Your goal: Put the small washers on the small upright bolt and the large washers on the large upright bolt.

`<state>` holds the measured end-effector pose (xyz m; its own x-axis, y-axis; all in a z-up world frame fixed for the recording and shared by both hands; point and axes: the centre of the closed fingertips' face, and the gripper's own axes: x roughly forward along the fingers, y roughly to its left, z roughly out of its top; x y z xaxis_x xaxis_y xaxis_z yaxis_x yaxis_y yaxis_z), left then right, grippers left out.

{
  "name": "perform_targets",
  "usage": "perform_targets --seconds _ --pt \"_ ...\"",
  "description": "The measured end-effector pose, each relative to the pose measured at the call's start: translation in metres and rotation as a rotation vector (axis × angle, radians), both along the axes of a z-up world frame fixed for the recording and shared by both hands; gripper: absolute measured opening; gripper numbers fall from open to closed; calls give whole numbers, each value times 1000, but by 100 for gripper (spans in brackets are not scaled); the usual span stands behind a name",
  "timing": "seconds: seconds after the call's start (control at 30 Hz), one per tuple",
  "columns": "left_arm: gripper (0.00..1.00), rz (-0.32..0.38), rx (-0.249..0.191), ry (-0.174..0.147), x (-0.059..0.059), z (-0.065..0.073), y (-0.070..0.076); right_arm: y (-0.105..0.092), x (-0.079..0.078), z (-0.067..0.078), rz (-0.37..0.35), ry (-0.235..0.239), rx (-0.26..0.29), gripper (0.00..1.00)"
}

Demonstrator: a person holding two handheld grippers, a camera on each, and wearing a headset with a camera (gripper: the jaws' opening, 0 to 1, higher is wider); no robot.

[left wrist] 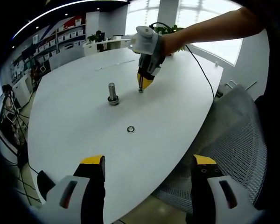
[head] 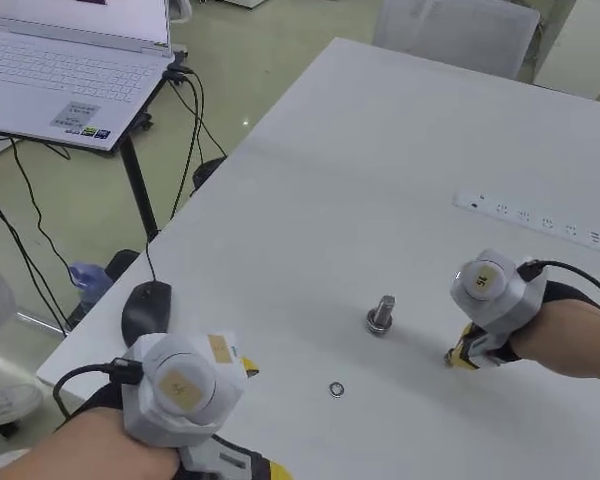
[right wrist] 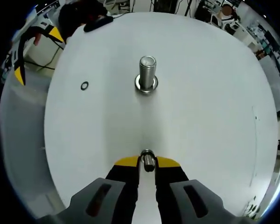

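Observation:
The large bolt (head: 381,314) stands upright mid-table with a washer around its base (right wrist: 147,85). My right gripper (right wrist: 148,162) is shut on the small upright bolt (right wrist: 148,159), a little to the right of the large bolt in the head view (head: 458,357). One small washer (head: 337,389) lies flat on the white table (head: 380,180), in front of the large bolt (left wrist: 113,93) and well beyond my left gripper (left wrist: 148,161). That gripper is open and holds nothing, hovering near the table's front edge.
A power strip (head: 540,220) lies at the far right of the table. A black mouse (head: 145,310) sits at the left edge. An open laptop (head: 60,70) stands on a side stand with cables, and a mesh chair (left wrist: 233,140) stands beside the table.

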<state>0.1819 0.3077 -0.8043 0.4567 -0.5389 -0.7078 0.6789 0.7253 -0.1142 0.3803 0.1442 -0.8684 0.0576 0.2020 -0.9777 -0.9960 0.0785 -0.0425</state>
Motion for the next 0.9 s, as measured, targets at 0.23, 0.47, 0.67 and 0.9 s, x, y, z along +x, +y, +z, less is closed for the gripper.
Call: perform_targets --seconds 0.23,0.47,0.67,0.9 --pt "74 -1 -4 8 2 -2 3 2 0 -3 -3 0 3 13" --pt "74 -7 -4 11 3 -3 3 1 0 -2 6 -6 -10 13" --pt "73 -19 -4 13 4 -3 0 1 0 -1 -2 -2 -7 13" --pt "72 -24 -5 12 4 -2 -1 1 0 -1 6 -7 -6 14"
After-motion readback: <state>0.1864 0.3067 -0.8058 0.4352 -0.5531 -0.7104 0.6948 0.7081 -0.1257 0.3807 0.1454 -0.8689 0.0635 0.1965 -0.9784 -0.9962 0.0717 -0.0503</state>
